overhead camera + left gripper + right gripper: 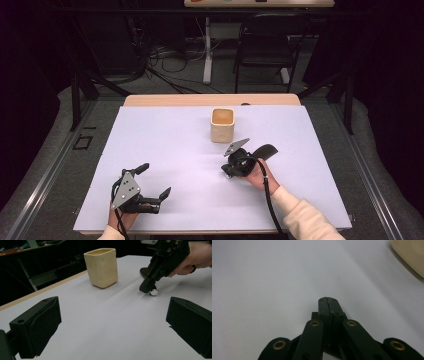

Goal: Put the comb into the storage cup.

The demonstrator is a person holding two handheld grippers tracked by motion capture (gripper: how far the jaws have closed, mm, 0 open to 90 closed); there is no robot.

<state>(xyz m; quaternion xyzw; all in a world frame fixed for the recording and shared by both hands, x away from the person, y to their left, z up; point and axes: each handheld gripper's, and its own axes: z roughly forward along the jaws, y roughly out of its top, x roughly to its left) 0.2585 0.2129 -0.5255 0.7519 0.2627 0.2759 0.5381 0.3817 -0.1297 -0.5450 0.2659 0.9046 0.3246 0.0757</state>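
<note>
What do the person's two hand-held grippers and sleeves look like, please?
Both are black, angular tools. The left hand-held gripper has blocky black jaws and a grey three-cornered plate with small holes. The right hand-held gripper carries a similar grey plate, brass-coloured rivets on its linkage, and a black trailing cable. A cream sleeve covers the right forearm.

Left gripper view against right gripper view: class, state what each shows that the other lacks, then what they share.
The left gripper view alone has the left tongs, jaws wide apart, the hand holding the right tongs, a small shiny metal piece at their tip, and the whole cream cup. The right gripper view alone has the right tongs' pads pressed together close up, nothing visible between them. Both share the white tabletop and the cup, just a corner in the right gripper view.
</note>
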